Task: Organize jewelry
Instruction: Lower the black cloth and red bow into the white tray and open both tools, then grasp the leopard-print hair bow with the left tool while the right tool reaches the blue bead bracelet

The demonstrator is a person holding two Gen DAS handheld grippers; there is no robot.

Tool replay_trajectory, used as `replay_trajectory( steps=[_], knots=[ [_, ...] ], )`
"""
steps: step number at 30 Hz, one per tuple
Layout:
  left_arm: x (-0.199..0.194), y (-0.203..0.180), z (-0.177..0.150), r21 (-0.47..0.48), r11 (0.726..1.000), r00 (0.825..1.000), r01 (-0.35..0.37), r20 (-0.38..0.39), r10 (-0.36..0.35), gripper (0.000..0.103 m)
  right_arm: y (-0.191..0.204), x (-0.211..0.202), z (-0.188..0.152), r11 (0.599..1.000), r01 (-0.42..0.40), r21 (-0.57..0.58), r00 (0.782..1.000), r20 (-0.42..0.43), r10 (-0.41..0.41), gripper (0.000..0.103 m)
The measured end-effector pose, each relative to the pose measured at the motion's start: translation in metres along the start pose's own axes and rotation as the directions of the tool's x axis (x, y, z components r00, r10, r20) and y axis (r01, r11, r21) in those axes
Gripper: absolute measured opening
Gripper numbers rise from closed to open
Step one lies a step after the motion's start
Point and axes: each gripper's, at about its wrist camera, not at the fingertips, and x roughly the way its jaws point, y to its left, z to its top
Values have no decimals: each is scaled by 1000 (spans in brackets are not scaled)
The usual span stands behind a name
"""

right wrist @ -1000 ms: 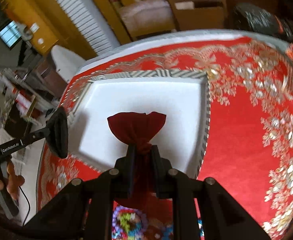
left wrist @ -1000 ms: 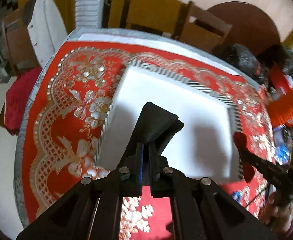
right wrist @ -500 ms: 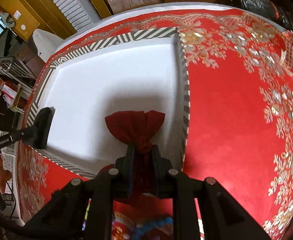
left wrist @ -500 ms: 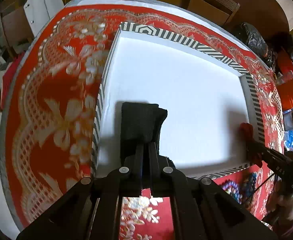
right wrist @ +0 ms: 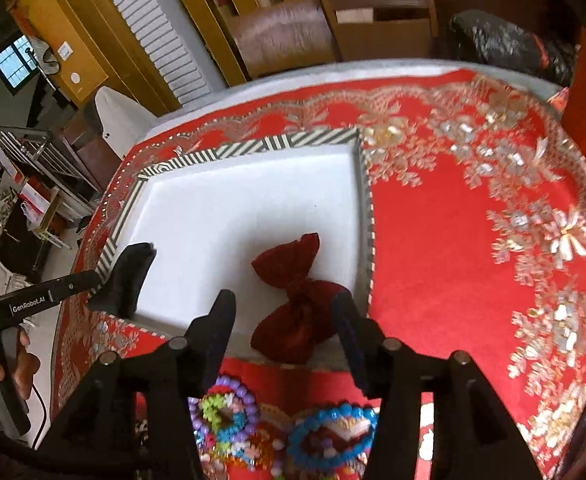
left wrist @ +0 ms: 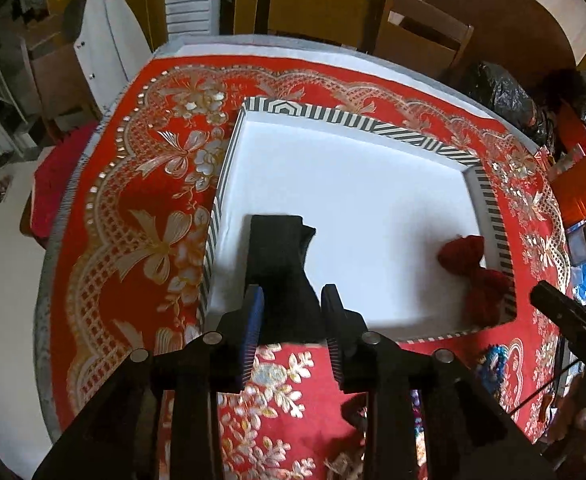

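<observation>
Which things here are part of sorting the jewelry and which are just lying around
Part of the job:
- black pouch, lying over the tray's near rim
- red pouch, also over the near rim
- striped tray
- bead bracelets on the tablecloth
- left gripper and right gripper, both open

Lying about:
- wooden chair
- black plastic bag
- white shutter

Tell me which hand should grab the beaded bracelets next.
Right. The right gripper has just been opening its jaws, the red pouch lying loose between them, and the beaded bracelets sit directly beneath it on the red cloth.
</observation>
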Motion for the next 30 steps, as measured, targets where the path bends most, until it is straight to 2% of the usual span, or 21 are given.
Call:
replay_trajectory(
  steps=[7,12,25,30],
  knots=[
    [-29,-17,-21,35,999,999,-9,50,7,19,6,-52,-20,999,9,-31,996,92,-6,58],
    [-47,-28,-36,61,998,996,-6,84,1,19,6,-74,-35,999,15,-32,993,117,-12,61],
    [-71,-44,-72,105,995,995,4,100,-15,19,8,-102,-75,995,65,-73,991,123,-55,61],
    [-75,-50,-82,120,993,994,-2,106,-11,19,12,-109,-86,996,56,-72,991,129,-46,61]
  ],
)
